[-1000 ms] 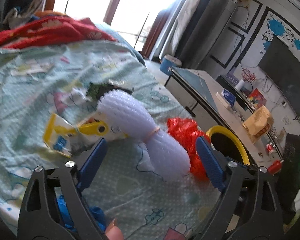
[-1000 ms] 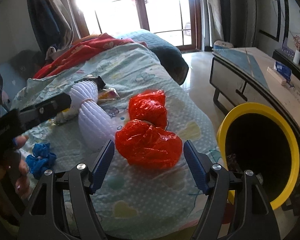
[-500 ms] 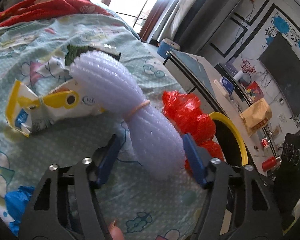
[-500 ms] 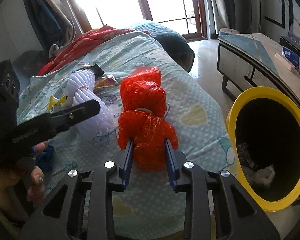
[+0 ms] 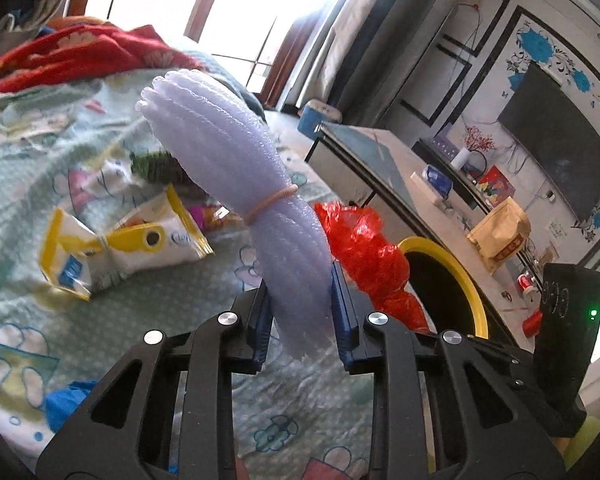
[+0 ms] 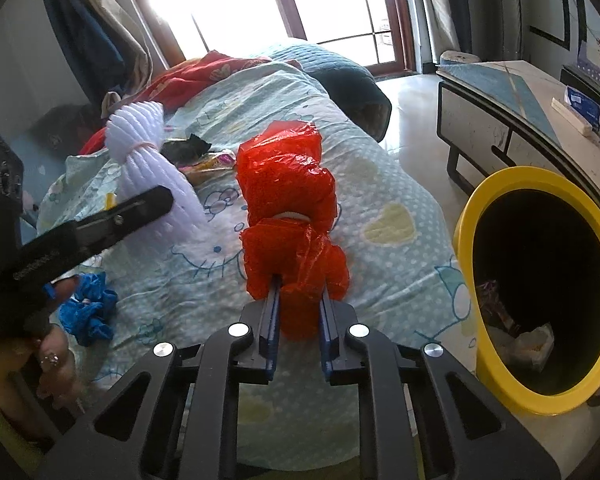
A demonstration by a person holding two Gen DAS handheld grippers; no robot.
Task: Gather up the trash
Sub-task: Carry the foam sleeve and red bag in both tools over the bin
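My left gripper (image 5: 300, 312) is shut on the lower end of a pale lilac foam bundle (image 5: 236, 176) tied with a rubber band, held lifted off the bed. It also shows in the right wrist view (image 6: 148, 172). My right gripper (image 6: 298, 308) is shut on a crumpled red plastic bag (image 6: 288, 200), raised above the bed; the bag also shows in the left wrist view (image 5: 364, 248). A black bin with a yellow rim (image 6: 512, 184) stands on the floor right of the bed, some rubbish inside.
On the patterned bedsheet (image 6: 380, 184) lie a yellow-white snack wrapper (image 5: 112, 244), a blue crumpled scrap (image 6: 88, 304), a dark green wrapper (image 5: 152, 164) and a colourful wrapper (image 6: 208, 162). A low TV cabinet (image 6: 512, 112) stands behind the bin. A red blanket (image 5: 72, 52) lies at the far end.
Both grippers closed: the left on the foam bundle, the right on the red bag. Both items have since risen off the sheet.
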